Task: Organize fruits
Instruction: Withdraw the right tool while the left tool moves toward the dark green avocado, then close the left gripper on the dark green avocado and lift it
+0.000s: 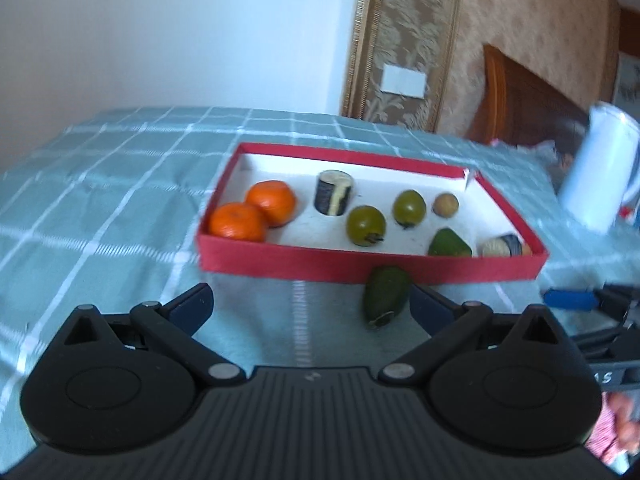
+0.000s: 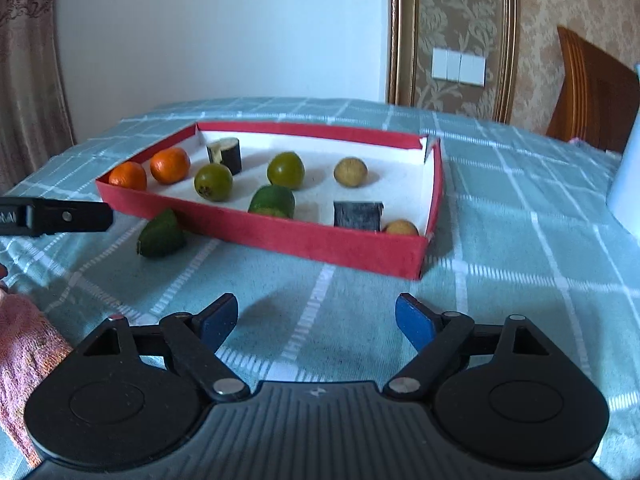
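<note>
A red tray (image 1: 360,266) (image 2: 320,240) with a white floor sits on the checked cloth. It holds two oranges (image 1: 238,222) at its left end, two round green fruits (image 1: 366,225), a dark cylinder piece (image 1: 335,192), a small brown fruit (image 1: 446,205) and a green avocado (image 1: 449,244). A second avocado (image 1: 386,296) (image 2: 160,236) lies on the cloth against the tray's front wall. My left gripper (image 1: 310,300) is open, and its right fingertip is beside that avocado. Further right, in front of the tray, my right gripper (image 2: 316,312) is open and empty.
A white jug (image 1: 600,168) stands on the cloth to the right of the tray. Behind the table is a wooden chair back (image 2: 592,92). A pink sleeve (image 2: 24,344) shows at the lower left of the right wrist view.
</note>
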`<state>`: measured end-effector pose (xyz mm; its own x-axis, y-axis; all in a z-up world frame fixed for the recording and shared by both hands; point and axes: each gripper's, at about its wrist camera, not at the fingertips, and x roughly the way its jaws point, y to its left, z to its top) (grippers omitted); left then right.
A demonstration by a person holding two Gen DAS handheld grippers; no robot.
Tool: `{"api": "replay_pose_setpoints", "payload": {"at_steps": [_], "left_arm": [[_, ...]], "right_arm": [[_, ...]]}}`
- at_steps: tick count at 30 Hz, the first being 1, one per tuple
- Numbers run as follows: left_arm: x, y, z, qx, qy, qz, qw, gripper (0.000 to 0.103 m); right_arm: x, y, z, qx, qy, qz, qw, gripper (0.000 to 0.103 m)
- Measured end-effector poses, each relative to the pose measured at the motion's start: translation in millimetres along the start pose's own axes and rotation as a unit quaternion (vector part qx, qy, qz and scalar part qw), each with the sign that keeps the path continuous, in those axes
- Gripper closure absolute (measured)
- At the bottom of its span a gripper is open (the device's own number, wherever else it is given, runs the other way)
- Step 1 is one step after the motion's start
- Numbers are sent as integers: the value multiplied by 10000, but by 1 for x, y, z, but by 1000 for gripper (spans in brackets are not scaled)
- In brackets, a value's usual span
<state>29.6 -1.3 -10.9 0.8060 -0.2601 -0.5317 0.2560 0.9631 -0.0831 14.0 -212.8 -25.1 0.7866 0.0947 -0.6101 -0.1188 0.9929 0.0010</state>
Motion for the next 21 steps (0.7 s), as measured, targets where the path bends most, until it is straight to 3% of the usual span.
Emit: {"api": "replay_pose_setpoints", "payload": {"at_steps": [9, 10, 11, 16, 21], "left_arm": [[14, -24, 3, 554, -59, -25, 9984, 3], [15, -24, 3, 568, -11, -93, 9983, 6], [17, -25, 3, 602, 34, -144, 9981, 15], [24, -31, 1, 780, 177, -148, 9967, 21], [31, -35, 2, 804, 349, -306, 9957, 36]], "right_arm": [[3, 3, 0, -65, 58, -42, 10000, 16], [3, 3, 0, -68, 62, -39, 9999, 15], [3, 3, 0, -76, 66, -33, 9999, 14], [4, 4, 0, -98, 79, -57, 9999, 13], [4, 4, 0, -98, 80, -60, 9999, 12]]}}
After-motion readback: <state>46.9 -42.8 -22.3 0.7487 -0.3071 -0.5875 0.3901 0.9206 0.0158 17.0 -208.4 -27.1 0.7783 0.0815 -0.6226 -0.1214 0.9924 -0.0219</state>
